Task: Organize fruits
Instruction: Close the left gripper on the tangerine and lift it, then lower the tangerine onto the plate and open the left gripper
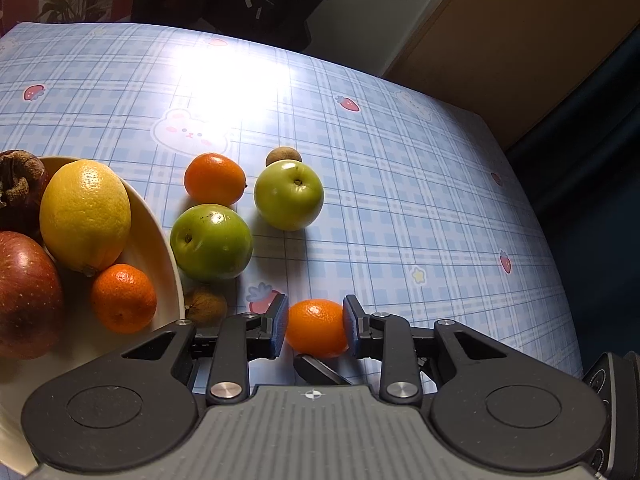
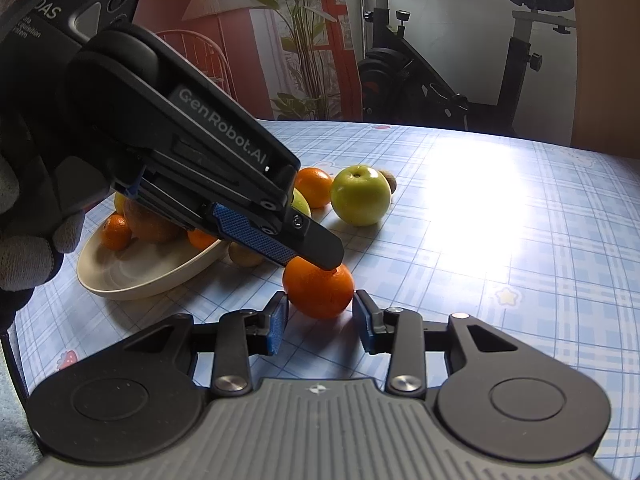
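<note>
My left gripper (image 1: 315,326) is shut on a small orange mandarin (image 1: 316,327) that rests on the checked tablecloth. In the right wrist view the same mandarin (image 2: 319,293) sits between the open fingers of my right gripper (image 2: 320,320), which do not touch it, while the left gripper (image 2: 280,236) reaches down onto it from the upper left. A cream bowl (image 1: 152,240) at the left holds a lemon (image 1: 85,215), a red apple (image 1: 26,294), a mandarin (image 1: 123,298) and a dark fruit (image 1: 18,184). Two green apples (image 1: 211,242) (image 1: 289,195) and another mandarin (image 1: 214,179) lie loose on the table.
Two small brown kiwis lie on the table, one beside the bowl (image 1: 206,306) and one behind the far apple (image 1: 283,156). The table's right edge (image 1: 560,240) drops to a dark floor. An exercise bike (image 2: 460,60) and a plant (image 2: 300,40) stand beyond the table.
</note>
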